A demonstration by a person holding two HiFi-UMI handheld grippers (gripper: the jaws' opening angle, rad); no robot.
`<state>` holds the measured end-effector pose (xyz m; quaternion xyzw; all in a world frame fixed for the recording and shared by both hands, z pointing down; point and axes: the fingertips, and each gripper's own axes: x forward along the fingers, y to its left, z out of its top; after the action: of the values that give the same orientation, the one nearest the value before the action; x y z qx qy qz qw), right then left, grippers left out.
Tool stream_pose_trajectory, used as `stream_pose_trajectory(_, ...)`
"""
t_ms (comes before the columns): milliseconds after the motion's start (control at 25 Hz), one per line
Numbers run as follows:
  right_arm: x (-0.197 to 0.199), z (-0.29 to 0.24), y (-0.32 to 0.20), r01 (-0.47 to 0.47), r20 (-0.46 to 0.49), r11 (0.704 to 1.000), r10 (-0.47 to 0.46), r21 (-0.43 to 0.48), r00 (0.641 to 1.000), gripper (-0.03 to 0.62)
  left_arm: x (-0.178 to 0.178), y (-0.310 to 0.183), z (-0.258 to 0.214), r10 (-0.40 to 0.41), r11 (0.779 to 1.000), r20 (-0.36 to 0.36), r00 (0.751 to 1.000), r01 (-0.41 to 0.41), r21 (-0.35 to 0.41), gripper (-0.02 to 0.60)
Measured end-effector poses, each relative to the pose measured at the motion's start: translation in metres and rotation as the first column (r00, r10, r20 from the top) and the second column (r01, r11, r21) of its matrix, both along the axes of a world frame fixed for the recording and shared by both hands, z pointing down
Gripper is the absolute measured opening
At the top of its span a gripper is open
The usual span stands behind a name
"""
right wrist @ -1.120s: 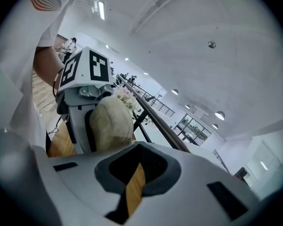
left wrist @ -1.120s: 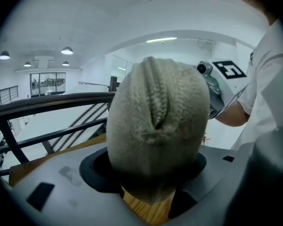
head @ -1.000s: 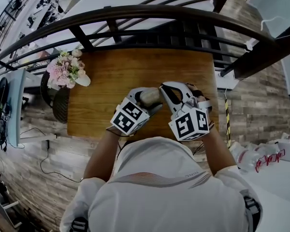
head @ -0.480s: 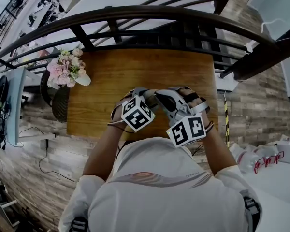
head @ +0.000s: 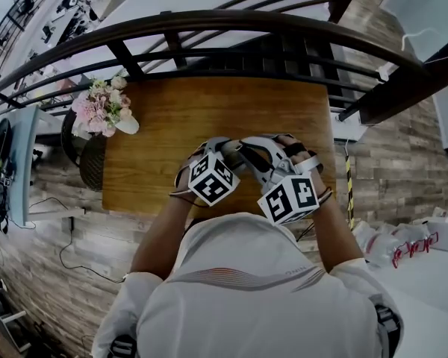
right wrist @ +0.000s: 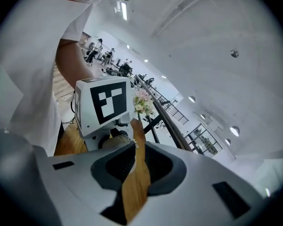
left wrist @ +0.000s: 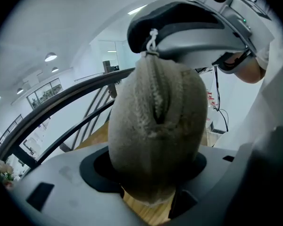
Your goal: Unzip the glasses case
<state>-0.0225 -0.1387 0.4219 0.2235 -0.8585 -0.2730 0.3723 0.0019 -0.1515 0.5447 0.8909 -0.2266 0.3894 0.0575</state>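
A: Counts?
B: 1 glasses case [left wrist: 153,140], 1 bench [head: 164,110], 2 grippers.
A: Case where?
B: Over the bench's near half, clamped wide in the left gripper [left wrist: 148,168]. Right gripper [right wrist: 134,147] has just been opening, thin slit, 1 zip pull [left wrist: 153,36] at its tips, not pinched.

Wood table [head: 179,110] w/ pink flowers [head: 101,107] by dark curved railing [head: 209,21], plank floor [head: 388,148].

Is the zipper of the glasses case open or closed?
Partly open: the left gripper view shows a dark gap along the zipper of the glasses case, below the pull.
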Motion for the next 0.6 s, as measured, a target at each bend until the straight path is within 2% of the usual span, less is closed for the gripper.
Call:
stream_pose_trajectory(160, 0.01, -0.008, -0.006, -0.03, 0.046, 0.999, 0.031, -0.024, 0.998, 0.184, 0.001, -0.003, -0.008, -0.035, 0.999, -0.049, 0.998, 0.036, 0.02, 0.288)
stream_pose_trajectory(320, 0.027, -0.007, -0.013, -0.082, -0.003, 0.997, 0.082, 0.011, 0.997, 0.173, -0.006, -0.014, -0.017, -0.108, 0.993, -0.117, 0.987, 0.112, 0.025, 0.289)
stream_pose_trajectory(400, 0.036, -0.01, -0.02, -0.126, 0.045, 0.992, 0.126, -0.002, 0.991, 0.152, -0.014, -0.022, -0.026, -0.142, 0.987, -0.157, 0.977, 0.152, 0.05, 0.288)
stream_pose_trajectory(520, 0.055, -0.022, -0.033, -0.238, 0.2, 0.97, 0.244, -0.054, 0.949, 0.123, -0.024, -0.034, -0.053, -0.199, 0.966, -0.246, 0.949, 0.232, 0.113, 0.29)
stream_pose_trajectory(600, 0.071, -0.033, -0.044, -0.33, 0.305, 0.939, 0.342, -0.092, 0.889, 0.094, -0.034, -0.042, -0.075, -0.241, 0.943, -0.307, 0.921, 0.297, 0.152, 0.29)
